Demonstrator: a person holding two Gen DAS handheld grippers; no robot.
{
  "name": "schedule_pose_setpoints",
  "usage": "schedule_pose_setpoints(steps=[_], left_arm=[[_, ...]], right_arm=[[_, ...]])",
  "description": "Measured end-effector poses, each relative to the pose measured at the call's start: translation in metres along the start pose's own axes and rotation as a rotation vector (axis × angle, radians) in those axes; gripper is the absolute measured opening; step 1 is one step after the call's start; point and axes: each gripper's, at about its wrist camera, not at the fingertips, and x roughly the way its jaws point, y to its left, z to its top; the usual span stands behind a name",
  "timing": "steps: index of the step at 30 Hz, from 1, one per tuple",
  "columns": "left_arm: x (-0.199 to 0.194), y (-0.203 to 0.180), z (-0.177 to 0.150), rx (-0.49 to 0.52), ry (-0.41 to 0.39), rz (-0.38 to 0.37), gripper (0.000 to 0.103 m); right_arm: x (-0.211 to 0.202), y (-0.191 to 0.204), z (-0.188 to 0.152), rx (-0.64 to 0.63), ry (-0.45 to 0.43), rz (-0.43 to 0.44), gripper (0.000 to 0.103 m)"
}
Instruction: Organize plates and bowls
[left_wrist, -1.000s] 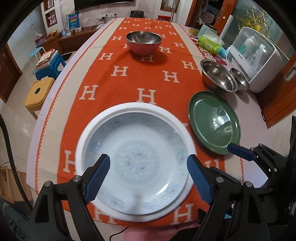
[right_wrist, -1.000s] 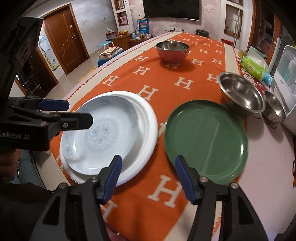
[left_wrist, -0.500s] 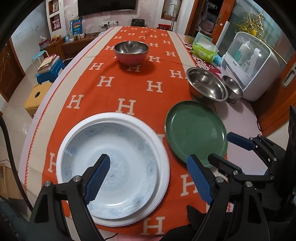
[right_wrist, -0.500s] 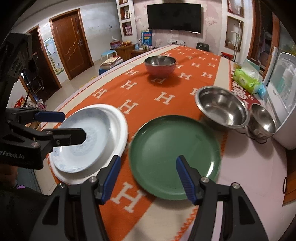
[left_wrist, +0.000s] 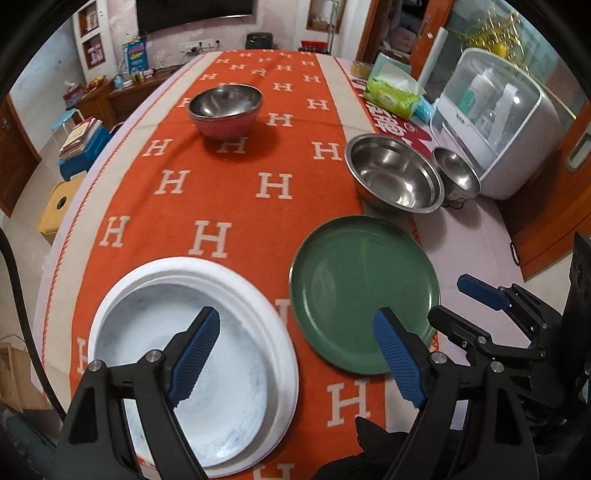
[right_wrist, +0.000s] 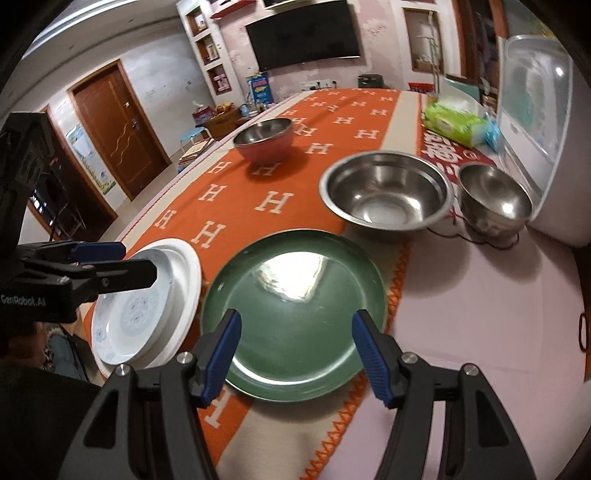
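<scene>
Below the left hand-held gripper (left_wrist: 295, 354), whose blue pads stand wide apart and hold nothing, a blue-patterned white plate (left_wrist: 184, 387) sits nested inside a larger plain white plate (left_wrist: 236, 280) on the orange H-patterned table runner (left_wrist: 221, 192). One pad hangs over the nested plate; the other hangs over the near rim of a green plate (left_wrist: 362, 291) that lies just to the right of the white pair, close but apart from it.

The right hand-held gripper (right_wrist: 295, 350) is likewise spread open and empty, its two fingers framing the near half of the green plate (right_wrist: 295, 306) from above; I cannot tell whether the pads touch it. To its left, the left hand-held gripper (right_wrist: 96, 258) shows as a black arm over the stacked white plates (right_wrist: 147, 306).

Ahead of the right hand-held gripper and beyond the green plate stands a large stainless steel bowl (right_wrist: 386, 194), partly on the runner's edge, and just to its right a small stainless steel bowl (right_wrist: 495, 199), the two close together. Farther ahead, well apart in the middle of the runner, stands a red bowl with a steel interior (right_wrist: 264, 144).

Right of the small bowl, on the table (right_wrist: 480, 295), sits a white appliance with a clear lid (right_wrist: 535, 122), and beyond it a green pack of wipes (right_wrist: 454, 123).
</scene>
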Motion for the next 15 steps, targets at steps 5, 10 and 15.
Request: schedule_pose_setpoints(steps=[5,10,15], left_arm=[[0.018,-0.017,0.016,0.055,0.053,0.013,0.084],[0.048,-0.023,0.026,0.065,0.167,0.021,0.084],[0.069,-0.021,0.035,0.031,0.220,0.010,0.084]], right_arm=[[0.003,-0.019,-0.005,0.064,0.005,0.001,0.062],[0.011,-0.042,-0.009,0.148,0.031,0.012,0.062],[0.024,-0.055,-0.013,0.204,0.071,0.038,0.062]])
